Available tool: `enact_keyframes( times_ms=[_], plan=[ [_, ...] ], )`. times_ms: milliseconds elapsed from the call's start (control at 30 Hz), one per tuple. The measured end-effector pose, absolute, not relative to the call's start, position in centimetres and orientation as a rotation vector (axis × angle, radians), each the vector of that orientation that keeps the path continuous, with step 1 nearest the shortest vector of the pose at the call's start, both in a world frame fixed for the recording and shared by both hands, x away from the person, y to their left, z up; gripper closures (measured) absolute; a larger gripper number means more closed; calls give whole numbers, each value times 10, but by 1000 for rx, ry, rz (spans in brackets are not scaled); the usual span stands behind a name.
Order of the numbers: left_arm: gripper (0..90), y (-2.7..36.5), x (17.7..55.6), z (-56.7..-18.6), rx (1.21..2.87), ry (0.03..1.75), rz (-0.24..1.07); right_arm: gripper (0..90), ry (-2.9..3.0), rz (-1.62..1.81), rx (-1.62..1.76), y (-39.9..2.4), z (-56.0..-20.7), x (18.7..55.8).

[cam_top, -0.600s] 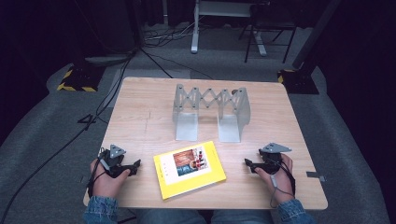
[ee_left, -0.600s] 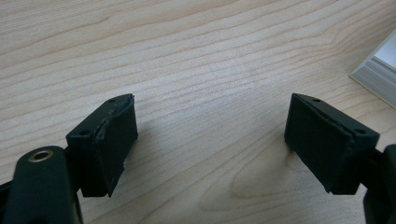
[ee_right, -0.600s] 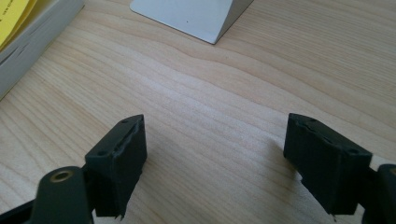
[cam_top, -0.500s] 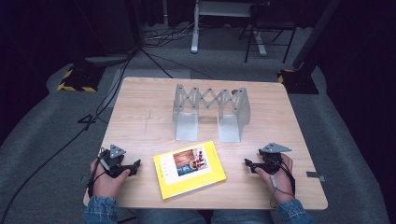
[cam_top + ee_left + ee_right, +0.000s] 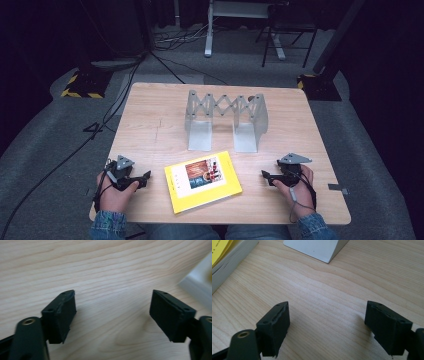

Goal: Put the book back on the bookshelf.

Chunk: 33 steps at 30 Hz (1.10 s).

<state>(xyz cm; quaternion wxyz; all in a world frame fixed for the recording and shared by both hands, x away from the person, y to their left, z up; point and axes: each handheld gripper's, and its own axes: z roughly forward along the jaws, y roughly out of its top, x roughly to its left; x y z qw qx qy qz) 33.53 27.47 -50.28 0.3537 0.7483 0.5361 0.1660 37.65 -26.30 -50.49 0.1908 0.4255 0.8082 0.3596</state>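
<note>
A yellow book (image 5: 202, 180) lies flat near the front middle of the wooden table (image 5: 150, 125). Behind it stands a grey metal expanding rack (image 5: 225, 119) with two upright end plates. My left gripper (image 5: 146, 178) rests low on the table left of the book and points toward it; its jaws stand wide apart over bare wood (image 5: 112, 307). To the right of the book, my right gripper (image 5: 264, 177) also points at it, open with nothing between its pads (image 5: 274, 325). The book's page edge (image 5: 229, 267) and a rack foot (image 5: 317, 248) show in the right gripper view.
Dark floor surrounds the table, with cables (image 5: 150, 55), a yellow-and-black striped base (image 5: 80, 85) at the left and stand legs (image 5: 280, 45) behind. A small grey tab (image 5: 336, 187) sits at the table's right edge.
</note>
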Motion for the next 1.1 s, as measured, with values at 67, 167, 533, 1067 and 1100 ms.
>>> enact_keyframes(
  times_ms=[67, 167, 533, 1067, 1100],
  plan=[
    [280, 274, 334, -498, 1876, 1404, 343, 209, 2277, 1013, 1189, -263, -505, 376],
    [278, 269, 331, -488, 1882, 1392, 364, 250, 2310, 1018, 1162, -262, -503, 375],
    [271, 235, 327, -473, 1981, 1256, 313, 184, 2482, 1047, 959, -240, -487, 348],
    [258, 204, 332, -484, 2076, 1218, 236, 164, 2638, 1089, 768, -204, -494, 328],
    [261, 204, 332, -485, 2072, 1229, 224, 164, 2642, 1093, 759, -202, -495, 328]
  ],
)
